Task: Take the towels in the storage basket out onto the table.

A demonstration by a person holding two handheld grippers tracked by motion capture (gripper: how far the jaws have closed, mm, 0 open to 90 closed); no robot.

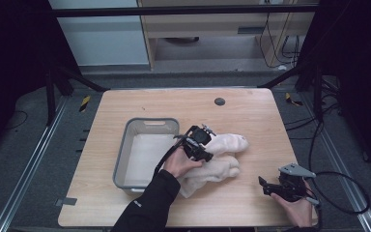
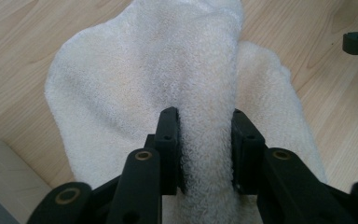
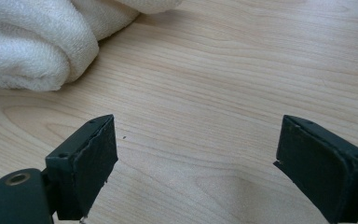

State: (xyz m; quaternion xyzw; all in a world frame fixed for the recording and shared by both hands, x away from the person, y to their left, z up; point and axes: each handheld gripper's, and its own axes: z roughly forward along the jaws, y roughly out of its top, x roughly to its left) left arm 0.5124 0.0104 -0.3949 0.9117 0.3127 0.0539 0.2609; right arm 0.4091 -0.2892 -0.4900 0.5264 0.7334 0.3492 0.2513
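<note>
Evidently the left gripper pinches a fold of the cream towel for lifting; the right gripper waits wide apart, empty.

No text, label, brand, number or sign is being shown legibly on anything that is being pictured here.

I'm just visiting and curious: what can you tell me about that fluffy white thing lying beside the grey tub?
It looks like a cream-white terry towel, soft and loopy, bunched into two long rolls lying on the wooden table just right of the grey plastic bin. The left claw is on top of it, with a raised fold of the cloth between its two black jaws. The right claw stands open, apart from it.
</note>
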